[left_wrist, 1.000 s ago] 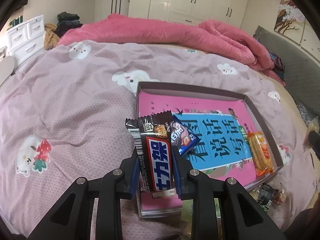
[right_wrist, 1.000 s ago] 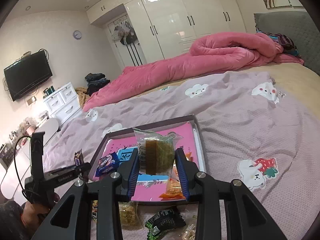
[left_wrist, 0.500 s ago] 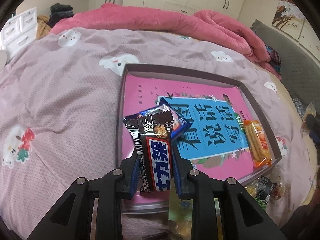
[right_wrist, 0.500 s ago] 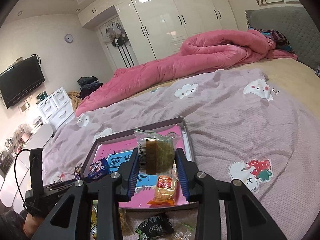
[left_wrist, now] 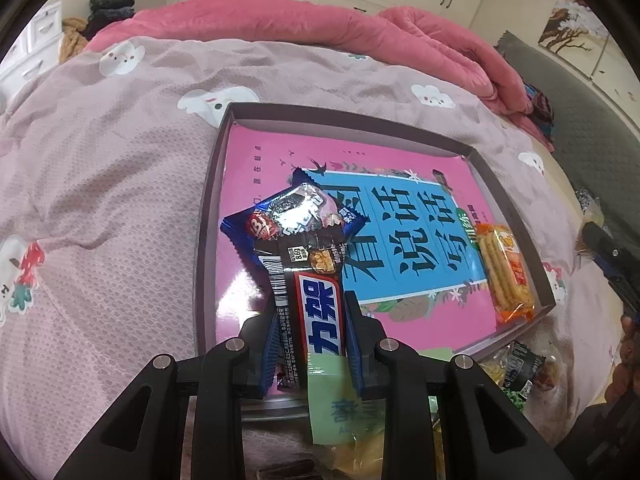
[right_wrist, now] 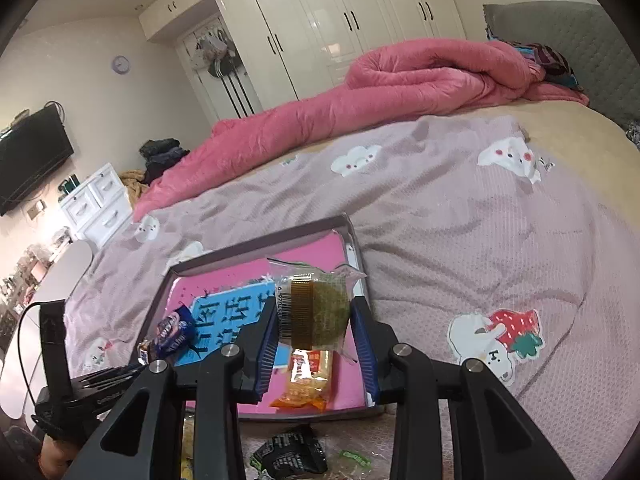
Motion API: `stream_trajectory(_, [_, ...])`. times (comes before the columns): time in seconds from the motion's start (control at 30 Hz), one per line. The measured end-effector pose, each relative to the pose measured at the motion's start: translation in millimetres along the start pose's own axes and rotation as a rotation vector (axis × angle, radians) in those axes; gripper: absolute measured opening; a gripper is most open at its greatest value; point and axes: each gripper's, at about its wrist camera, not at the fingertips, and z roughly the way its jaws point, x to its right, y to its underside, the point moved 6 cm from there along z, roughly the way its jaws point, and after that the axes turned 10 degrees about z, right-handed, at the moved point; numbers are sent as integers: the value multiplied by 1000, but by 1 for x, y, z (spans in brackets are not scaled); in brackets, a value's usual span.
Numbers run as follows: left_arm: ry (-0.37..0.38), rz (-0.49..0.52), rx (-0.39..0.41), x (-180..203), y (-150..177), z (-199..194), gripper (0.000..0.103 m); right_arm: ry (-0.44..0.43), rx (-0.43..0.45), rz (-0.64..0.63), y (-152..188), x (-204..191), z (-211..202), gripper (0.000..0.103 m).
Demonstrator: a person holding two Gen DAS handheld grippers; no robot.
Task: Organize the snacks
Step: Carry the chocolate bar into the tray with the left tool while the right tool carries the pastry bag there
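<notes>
Left gripper pinches a dark brown chocolate bar wrapper over the near-left part of the shallow grey cardboard tray, nosing against a blue foil biscuit pack lying there. Advice: lower until it rests flat beside the blue pack, then release — don't stack. Right gripper clamps a clear-wrapped green-brown pastry above the tray's right side, over an orange cracker pack; place it in a bare spot. Readable: "力架" on the bar, "86g" tag; tray liner shows large Chinese characters — the rest is illegible.
</notes>
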Motion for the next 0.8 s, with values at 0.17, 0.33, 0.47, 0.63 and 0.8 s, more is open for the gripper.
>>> stream_trajectory(0.17, [25, -15, -12, 1, 1, 2, 29, 9, -21, 9, 1, 5, 6, 36])
stream_trajectory(0.33, [27, -6, -14, 3, 0, 3, 29, 30, -51, 15, 3, 9, 13, 36])
stream_trajectory(0.47, [26, -5, -14, 3, 0, 4, 29, 34, -87, 5, 9, 8, 22, 36])
stream_trajectory(0.63, [25, -7, -14, 2, 0, 4, 29, 23, -126, 24, 16, 9, 30, 36])
stream_trajectory(0.8, [23, -7, -16, 1, 0, 5, 29, 6, -164, 56, 21, 11, 37, 36])
